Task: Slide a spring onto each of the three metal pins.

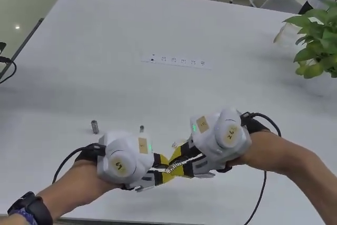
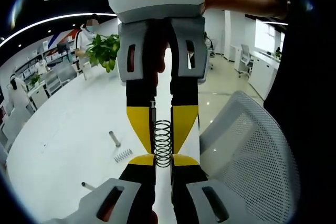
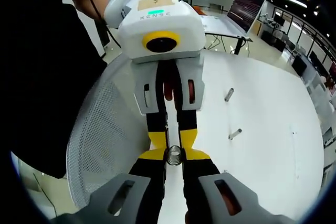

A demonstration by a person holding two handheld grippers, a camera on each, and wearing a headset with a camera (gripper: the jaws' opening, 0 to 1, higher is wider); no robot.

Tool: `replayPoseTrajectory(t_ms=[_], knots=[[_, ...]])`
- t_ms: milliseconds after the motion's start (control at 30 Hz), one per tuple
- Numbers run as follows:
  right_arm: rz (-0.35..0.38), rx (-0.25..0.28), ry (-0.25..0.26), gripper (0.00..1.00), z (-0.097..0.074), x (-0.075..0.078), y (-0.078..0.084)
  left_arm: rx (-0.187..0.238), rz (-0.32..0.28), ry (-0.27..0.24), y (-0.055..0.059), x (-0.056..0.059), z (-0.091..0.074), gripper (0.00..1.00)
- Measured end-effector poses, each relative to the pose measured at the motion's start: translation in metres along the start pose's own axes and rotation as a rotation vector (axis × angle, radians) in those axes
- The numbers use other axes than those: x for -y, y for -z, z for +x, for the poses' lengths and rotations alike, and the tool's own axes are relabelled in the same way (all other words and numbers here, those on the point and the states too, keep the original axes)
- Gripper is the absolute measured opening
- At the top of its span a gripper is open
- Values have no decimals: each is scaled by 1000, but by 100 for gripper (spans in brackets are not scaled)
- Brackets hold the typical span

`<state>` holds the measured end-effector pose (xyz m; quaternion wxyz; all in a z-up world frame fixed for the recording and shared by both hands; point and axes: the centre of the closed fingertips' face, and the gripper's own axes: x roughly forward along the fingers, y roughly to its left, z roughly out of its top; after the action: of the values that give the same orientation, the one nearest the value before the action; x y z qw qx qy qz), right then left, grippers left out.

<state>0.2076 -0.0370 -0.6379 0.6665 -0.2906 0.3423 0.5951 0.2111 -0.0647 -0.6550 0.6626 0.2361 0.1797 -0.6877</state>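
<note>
My two grippers meet tip to tip just above the front edge of the white table (image 1: 158, 30). The left gripper (image 1: 150, 175) (image 2: 163, 162) and the right gripper (image 1: 184, 160) (image 3: 174, 156) are each shut on an end of one steel spring (image 1: 169, 168) (image 2: 163, 142) (image 3: 174, 155), which spans the short gap between them. I cannot tell if a pin runs inside it. Two metal pins (image 1: 141, 128) (image 1: 95, 126) rest on the table behind the left gripper; the left one looks thicker and darker. A loose spring (image 2: 123, 155) lies between two pins (image 2: 114, 138) (image 2: 88, 186).
A white power strip (image 1: 176, 60) lies mid-table. A potted plant (image 1: 316, 40) stands at the right edge, with office chairs behind the far edge. A white mesh chair (image 2: 247, 145) (image 3: 105, 140) sits just off the table's front edge, under the grippers.
</note>
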Motion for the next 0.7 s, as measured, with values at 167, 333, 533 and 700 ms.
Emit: replayPoseTrajectory(t_ms=[167, 333, 533, 700], knots=[[3, -1, 4, 9, 0, 1, 2, 0, -9, 1, 1, -1, 2, 2], [9, -2, 5, 9, 1, 0, 4, -3, -21, 3, 2, 0, 4, 3], [20, 8, 12, 8, 0, 1, 5, -36, -37, -18, 12, -2, 4, 20], [35, 19, 17, 8, -1, 2, 7, -25, -69, -32, 14, -5, 0, 25]])
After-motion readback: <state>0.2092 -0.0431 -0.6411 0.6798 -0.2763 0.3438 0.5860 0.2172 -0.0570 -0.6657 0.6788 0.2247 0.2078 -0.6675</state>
